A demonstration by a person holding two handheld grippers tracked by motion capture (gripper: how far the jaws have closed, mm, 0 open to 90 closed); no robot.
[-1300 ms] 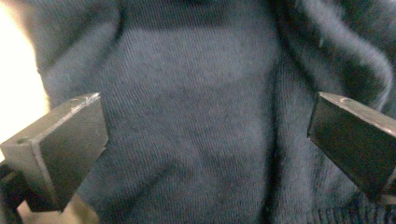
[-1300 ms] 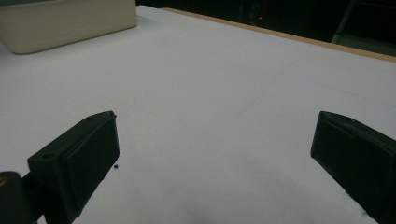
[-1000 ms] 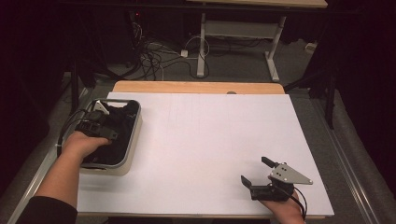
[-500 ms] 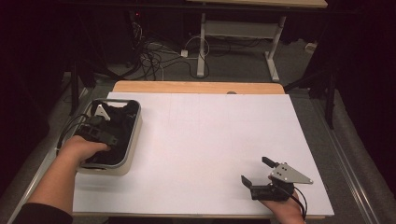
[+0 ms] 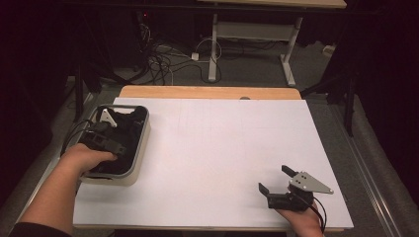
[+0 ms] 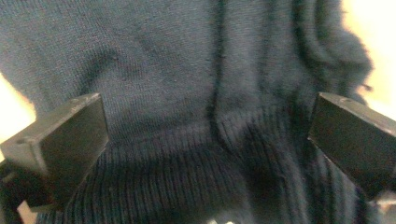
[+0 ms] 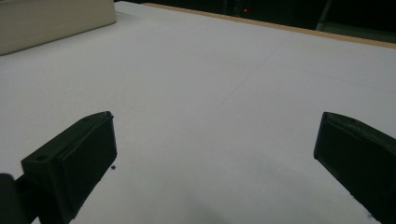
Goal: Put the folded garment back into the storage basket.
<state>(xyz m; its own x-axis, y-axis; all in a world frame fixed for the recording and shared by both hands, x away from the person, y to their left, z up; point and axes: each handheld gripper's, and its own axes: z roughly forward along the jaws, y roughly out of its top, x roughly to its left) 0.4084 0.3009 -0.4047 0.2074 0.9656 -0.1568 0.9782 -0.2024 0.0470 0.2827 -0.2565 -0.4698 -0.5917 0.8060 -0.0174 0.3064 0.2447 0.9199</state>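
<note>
A dark navy knitted garment lies in a pale bin at the table's left side. My left gripper reaches down into the bin, right above the knit. Its jaws stand wide apart with the fabric spread between and below them, not pinched. My right gripper rests near the front right of the white table, open, with nothing between its fingers.
The bin's cream wall shows at the far left in the right gripper view. A wooden strip edges the table's far side. Beyond it stand cables and a desk frame on the floor.
My left hand has pushed the gripper a little deeper and nearer within the bin. The right gripper has stayed where it was.
</note>
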